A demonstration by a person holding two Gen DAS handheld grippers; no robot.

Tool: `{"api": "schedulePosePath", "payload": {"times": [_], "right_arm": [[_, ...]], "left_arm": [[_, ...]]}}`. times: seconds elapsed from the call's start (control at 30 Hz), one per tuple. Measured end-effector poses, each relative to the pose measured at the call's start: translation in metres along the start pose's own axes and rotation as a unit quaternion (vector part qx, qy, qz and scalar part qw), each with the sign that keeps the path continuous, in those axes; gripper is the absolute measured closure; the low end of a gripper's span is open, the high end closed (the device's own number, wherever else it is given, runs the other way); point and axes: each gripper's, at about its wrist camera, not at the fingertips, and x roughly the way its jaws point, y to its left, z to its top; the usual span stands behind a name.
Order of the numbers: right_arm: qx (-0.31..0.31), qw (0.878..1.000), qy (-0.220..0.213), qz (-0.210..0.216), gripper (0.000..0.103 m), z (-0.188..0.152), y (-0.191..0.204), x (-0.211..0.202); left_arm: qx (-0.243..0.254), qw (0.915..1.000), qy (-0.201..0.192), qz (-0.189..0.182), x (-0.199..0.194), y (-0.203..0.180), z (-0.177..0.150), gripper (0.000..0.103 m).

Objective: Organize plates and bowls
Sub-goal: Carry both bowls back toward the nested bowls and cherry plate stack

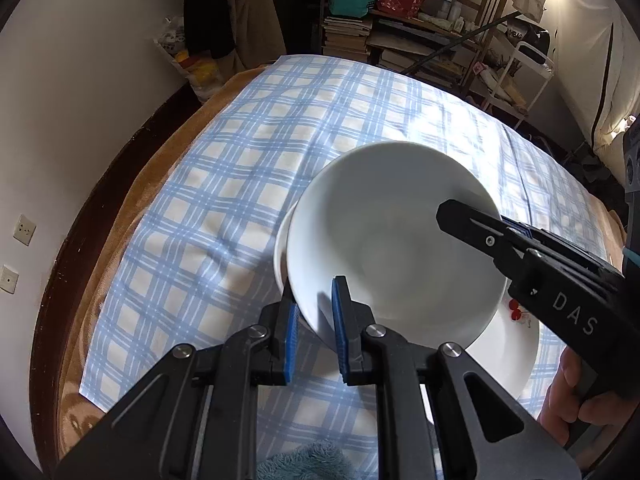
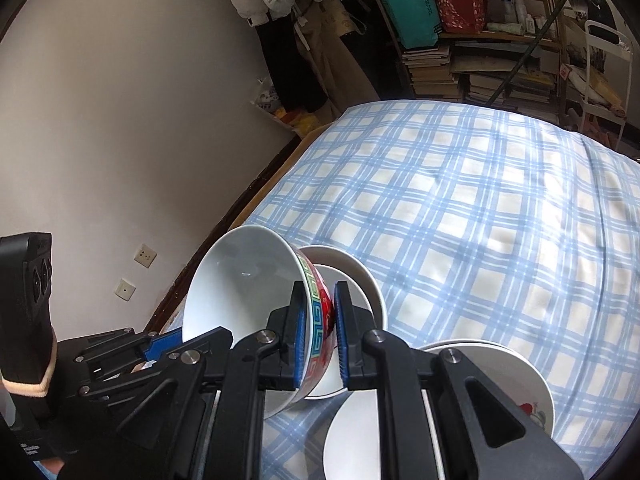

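Both my left gripper (image 1: 316,332) and right gripper (image 2: 320,336) have their jaws clamped on the bowl's (image 2: 244,296) rim, tilted above a plate (image 2: 516,384) on the bed (image 2: 460,208).

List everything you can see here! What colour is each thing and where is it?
Big bowl: one, white inside, red patterned outside, tilted, held by its rim between both tongs.
Small bowl: one, white, on the cloth behind the big bowl.
Plates: at least two, white, one with a red picture, near edge of the cloth.
Checked cloth: one, blue and white, spread over the bed.
Wall sockets: two, cream, low on the wall.
Shelves: one unit, wooden, with books and bags, far end.
Left tongs: black with blue pads, shut on the bowl's rim.
Right tongs: black with blue pads, shut on the opposite rim.
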Motion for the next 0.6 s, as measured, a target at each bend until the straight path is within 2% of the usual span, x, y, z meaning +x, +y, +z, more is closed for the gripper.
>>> {"api": "schedulePosePath", "payload": {"times": [0.23,0.6], "right_arm": [[-0.001,1.000,0.024,0.003,0.088,-0.005,-0.004,0.027],[0.004,0.999,0.037,-0.011,0.088,-0.012,-0.018,0.042]], "left_arm": [[-0.021,0.9996,0.020,0.000,0.018,0.012,0.004,0.088],[-0.012,0.9987,0.049,-0.003,0.044,0.006,0.006,0.088]]}}
